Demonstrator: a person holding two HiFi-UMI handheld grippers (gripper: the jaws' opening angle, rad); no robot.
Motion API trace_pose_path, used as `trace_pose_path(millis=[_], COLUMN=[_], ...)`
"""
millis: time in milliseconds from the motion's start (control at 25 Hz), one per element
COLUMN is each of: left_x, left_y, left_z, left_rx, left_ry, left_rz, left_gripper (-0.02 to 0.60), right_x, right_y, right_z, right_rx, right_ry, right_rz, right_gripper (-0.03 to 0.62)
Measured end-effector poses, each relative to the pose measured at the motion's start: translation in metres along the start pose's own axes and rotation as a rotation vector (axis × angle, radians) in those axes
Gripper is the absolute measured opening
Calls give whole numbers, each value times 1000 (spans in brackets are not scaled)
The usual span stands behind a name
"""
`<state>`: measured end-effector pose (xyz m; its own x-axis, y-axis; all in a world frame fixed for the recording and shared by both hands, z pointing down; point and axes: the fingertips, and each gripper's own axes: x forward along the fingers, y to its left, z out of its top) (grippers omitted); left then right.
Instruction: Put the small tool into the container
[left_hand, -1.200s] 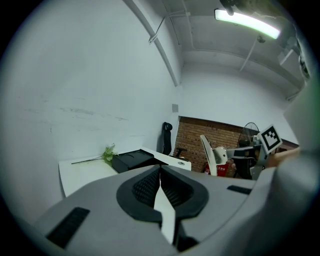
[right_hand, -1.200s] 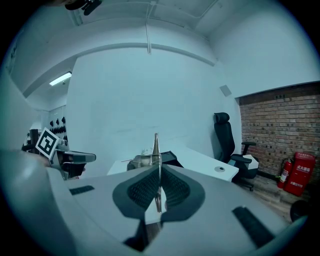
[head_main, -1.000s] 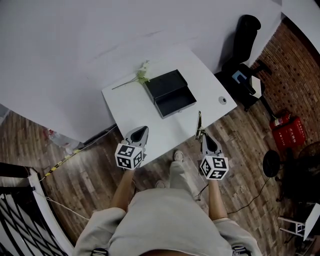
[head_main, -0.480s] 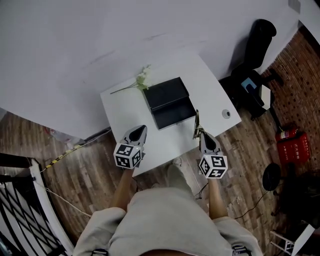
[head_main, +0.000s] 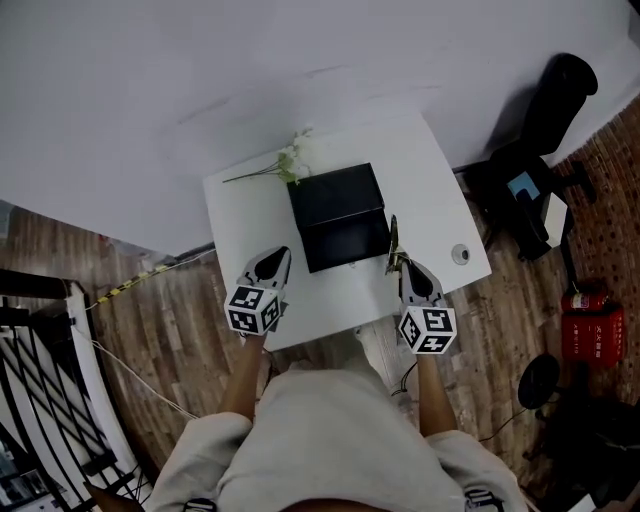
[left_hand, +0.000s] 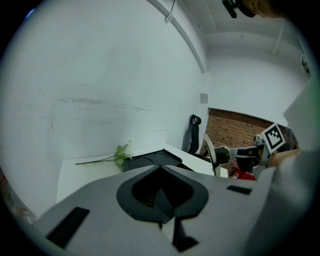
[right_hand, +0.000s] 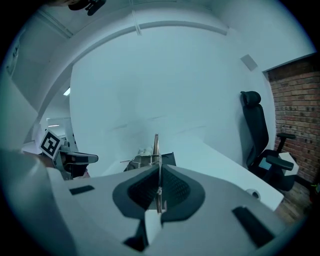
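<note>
The container, an open black box (head_main: 340, 216), lies in the middle of the white table (head_main: 440, 190); I also see the box (left_hand: 150, 159) in the left gripper view. My right gripper (head_main: 402, 264) is shut on the small tool (head_main: 393, 240), a thin metal piece that sticks out past the jaws just right of the box. In the right gripper view the tool (right_hand: 156, 147) stands upright between the pressed pads. My left gripper (head_main: 276, 262) hovers over the table's near left part, jaws closed with nothing between them.
A sprig of pale flowers (head_main: 285, 163) lies behind the box on the left. A small round object (head_main: 460, 254) sits near the table's right corner. A black office chair (head_main: 545, 120) stands at the right, a red extinguisher (head_main: 592, 330) on the wooden floor.
Both grippers have moved forward over the table toward the box. The right one still holds the tool, now close to the box's right side.
</note>
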<state>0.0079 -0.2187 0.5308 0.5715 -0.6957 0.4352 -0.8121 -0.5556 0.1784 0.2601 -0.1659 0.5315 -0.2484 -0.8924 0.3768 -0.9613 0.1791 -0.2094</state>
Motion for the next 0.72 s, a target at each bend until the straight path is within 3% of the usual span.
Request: trace_pose_path(millis=[320,720], left_x=[25,38], left_y=[2,0], left_z=[-5,-8], left_rx=[-31,-32], left_ry=[25,46], left_rz=[66,72], left_gripper=[9,9], right_x=[33,46], right_y=[-21,-29], right_z=[4,4], right_rx=[-21,-11], right_ry=[30,32], right_rz=[76,106], right_gripper=[6,6])
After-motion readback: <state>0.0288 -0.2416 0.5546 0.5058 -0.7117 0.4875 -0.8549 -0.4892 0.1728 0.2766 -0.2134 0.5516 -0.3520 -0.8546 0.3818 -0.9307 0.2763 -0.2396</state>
